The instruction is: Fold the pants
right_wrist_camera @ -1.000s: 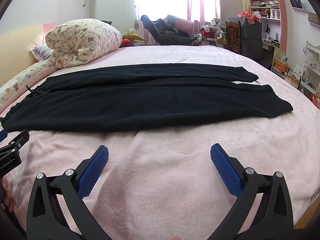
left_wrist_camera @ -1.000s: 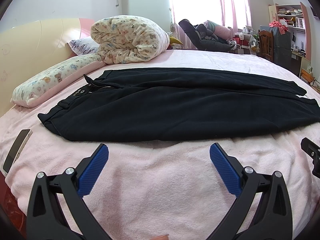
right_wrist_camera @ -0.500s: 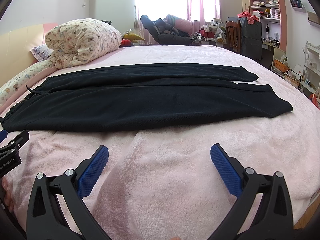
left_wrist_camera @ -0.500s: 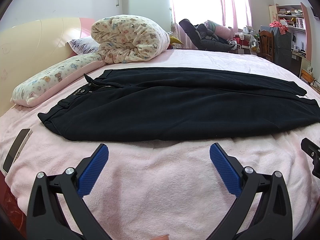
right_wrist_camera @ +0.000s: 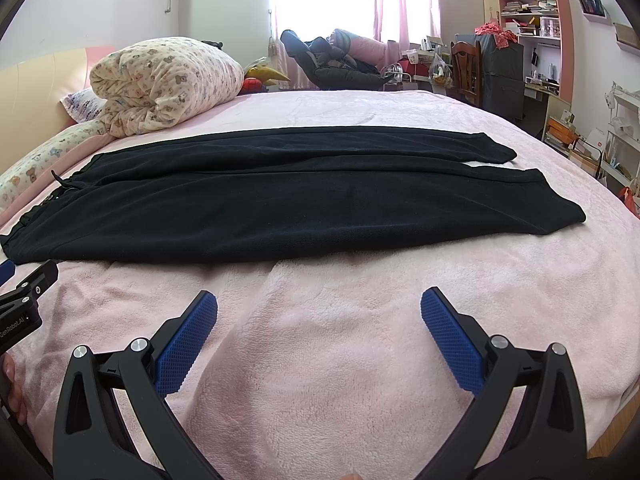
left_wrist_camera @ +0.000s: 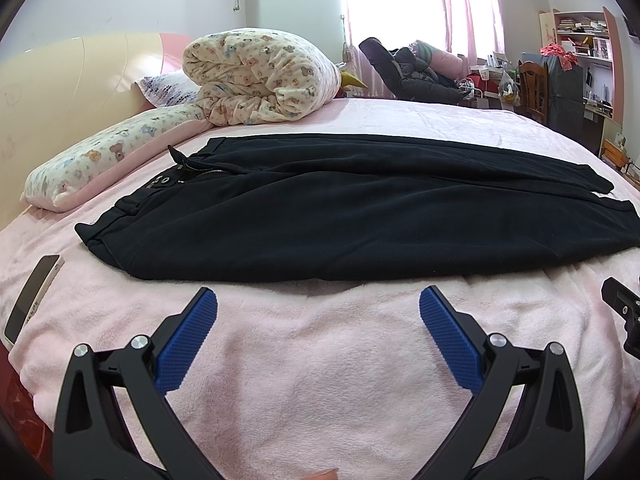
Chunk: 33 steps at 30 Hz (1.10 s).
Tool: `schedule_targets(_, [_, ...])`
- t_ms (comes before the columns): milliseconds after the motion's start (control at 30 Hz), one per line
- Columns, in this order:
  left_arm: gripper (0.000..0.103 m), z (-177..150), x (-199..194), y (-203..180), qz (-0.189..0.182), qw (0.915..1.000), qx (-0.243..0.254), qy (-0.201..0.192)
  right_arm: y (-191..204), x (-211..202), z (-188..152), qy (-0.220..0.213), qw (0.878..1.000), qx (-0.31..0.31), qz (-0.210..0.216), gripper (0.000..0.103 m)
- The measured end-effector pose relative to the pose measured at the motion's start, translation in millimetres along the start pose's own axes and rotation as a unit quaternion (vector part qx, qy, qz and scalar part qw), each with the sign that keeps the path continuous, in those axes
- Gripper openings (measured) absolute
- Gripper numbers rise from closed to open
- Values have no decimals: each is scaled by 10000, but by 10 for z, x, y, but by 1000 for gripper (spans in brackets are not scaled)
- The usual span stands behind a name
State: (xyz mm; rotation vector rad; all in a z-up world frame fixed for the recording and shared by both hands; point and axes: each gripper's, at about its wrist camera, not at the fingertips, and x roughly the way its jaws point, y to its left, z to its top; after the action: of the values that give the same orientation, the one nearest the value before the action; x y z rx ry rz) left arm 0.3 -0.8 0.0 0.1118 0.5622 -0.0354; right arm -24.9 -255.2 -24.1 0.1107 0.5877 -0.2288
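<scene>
Black pants [left_wrist_camera: 320, 216] lie flat across the pink bed, waistband at the left, leg ends at the right; they also show in the right wrist view [right_wrist_camera: 280, 204]. Both legs lie side by side, the near one in front. My left gripper [left_wrist_camera: 318, 300] is open and empty, over the blanket just short of the pants' near edge, toward the waist end. My right gripper [right_wrist_camera: 319, 300] is open and empty, short of the near edge toward the leg ends. Each gripper's body shows at the edge of the other view.
A phone [left_wrist_camera: 32, 304] lies on the blanket at the left. A rolled quilt [left_wrist_camera: 260, 76] and long pillow [left_wrist_camera: 104, 160] sit by the headboard. A chair with clothes, desk and shelves [right_wrist_camera: 528, 40] stand beyond the bed.
</scene>
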Motion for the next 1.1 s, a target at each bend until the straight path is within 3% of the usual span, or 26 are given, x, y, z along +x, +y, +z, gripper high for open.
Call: schedule_targets(1100, [101,-12,27,56,-51,10000,-26,41,-42,-72,104,-111,9999,-2,71,102])
